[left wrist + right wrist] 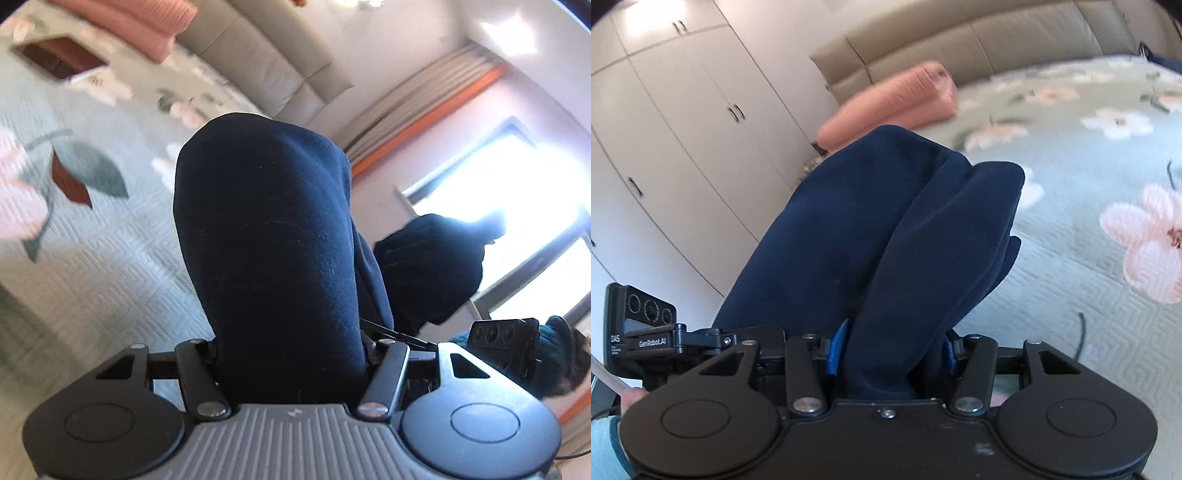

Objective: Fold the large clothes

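A large navy blue garment [266, 229] fills the middle of the left wrist view, bunched over my left gripper [291, 354], which is shut on it; the fingers are hidden under the cloth. In the right wrist view the same navy garment [886, 229] drapes over my right gripper [890, 350], which is shut on it, with blue pads [836, 347] showing at the sides. Both grippers hold the cloth above the bed. The other gripper shows at the right edge of the left wrist view [506, 343] and at the left edge of the right wrist view [642, 325].
A pale green floral bedspread [1071, 206] lies below. Folded pink bedding [897, 103] sits by the beige padded headboard [960, 33]. White wardrobe doors [665, 147] stand at the left. A bright window [517, 192] with curtains is at the right.
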A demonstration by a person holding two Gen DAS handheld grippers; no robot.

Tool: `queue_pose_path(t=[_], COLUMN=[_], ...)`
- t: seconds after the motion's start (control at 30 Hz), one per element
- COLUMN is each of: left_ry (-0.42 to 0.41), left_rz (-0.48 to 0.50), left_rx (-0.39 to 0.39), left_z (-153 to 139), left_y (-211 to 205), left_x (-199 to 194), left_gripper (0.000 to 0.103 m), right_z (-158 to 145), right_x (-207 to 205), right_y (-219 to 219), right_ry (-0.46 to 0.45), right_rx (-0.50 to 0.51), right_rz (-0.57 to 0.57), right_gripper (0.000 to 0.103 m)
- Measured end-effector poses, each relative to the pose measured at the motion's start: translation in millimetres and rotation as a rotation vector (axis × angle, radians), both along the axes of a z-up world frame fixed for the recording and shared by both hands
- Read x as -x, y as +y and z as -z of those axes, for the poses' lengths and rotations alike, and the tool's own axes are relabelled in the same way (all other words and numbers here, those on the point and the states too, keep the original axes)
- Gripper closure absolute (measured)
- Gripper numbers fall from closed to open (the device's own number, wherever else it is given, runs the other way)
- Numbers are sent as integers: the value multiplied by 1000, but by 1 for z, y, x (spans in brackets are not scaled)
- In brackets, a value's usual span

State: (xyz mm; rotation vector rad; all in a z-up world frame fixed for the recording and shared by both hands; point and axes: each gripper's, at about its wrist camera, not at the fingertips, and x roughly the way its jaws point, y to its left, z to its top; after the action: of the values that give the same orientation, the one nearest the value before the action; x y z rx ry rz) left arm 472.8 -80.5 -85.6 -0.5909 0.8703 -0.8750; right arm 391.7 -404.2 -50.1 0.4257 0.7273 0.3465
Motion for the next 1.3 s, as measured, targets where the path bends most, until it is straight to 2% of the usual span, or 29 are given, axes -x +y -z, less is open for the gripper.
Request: queue_pose_path(t=[0.1, 0.2, 0.33, 0.47, 0.5, 0.57, 0.63, 0.77, 0.8, 0.87, 0.9, 0.97, 1.0, 1.03, 1.1, 1.17, 1.23, 1.3], left_ry=[-3, 24, 65, 107, 92, 124, 119, 24, 1, -36, -53, -104, -134, -163, -189, -181, -164, -140], left_rz=[3, -21, -72, -135, -155, -187, -218, -290, -307, -327, -333, -305, -287, -271, -243, -186, -115, -35], left_rx=[6, -10, -59, -98, -82, 28, 43, -37, -46, -23, -15, -22, -29, -41, -57, -58, -94, -154], left_z=[-22, -20, 12, 74, 85, 99, 96, 63, 52, 25, 13, -16, -25, -33, -39, -29, -8, 16], left_y=[32, 61, 91, 109, 117, 136, 146, 165, 172, 181, 183, 177, 170, 163, 147, 122, 97, 79], left_x=[36, 80, 131, 151, 155, 161, 169, 210, 222, 244, 252, 258, 260, 262, 265, 255, 244, 239], left_gripper=[39, 38, 38, 38, 37, 36, 35, 36, 37, 37, 35, 34, 34, 34, 35, 48, 74, 91], right_z=[-28, -34, -4, 52, 64, 76, 72, 29, 18, 3, -1, -10, -14, -19, -25, -25, -14, 0], right_x=[39, 73, 100, 105, 104, 105, 112, 161, 177, 206, 215, 231, 237, 241, 241, 231, 212, 195], right_y=[27, 48, 73, 86, 87, 87, 82, 78, 80, 94, 102, 120, 128, 131, 136, 143, 157, 168], right_ry=[-13, 11, 73, 135, 144, 128, 111, 23, -1, -2, 3, -23, -50, -77, -116, -144, -118, -86], right_rx=[0, -13, -5, -27, -39, -91, -114, 28, 102, 304, 416, 626, 670, 661, 565, 469, 420, 390], right_rz=[-5, -16, -63, -76, -73, -65, -40, 69, 103, 139, 142, 149, 143, 144, 141, 118, 74, 36], right_gripper=[41, 41, 41, 42, 42, 39, 37, 29, 26, 26, 31, 55, 76, 91, 92, 92, 92, 92])
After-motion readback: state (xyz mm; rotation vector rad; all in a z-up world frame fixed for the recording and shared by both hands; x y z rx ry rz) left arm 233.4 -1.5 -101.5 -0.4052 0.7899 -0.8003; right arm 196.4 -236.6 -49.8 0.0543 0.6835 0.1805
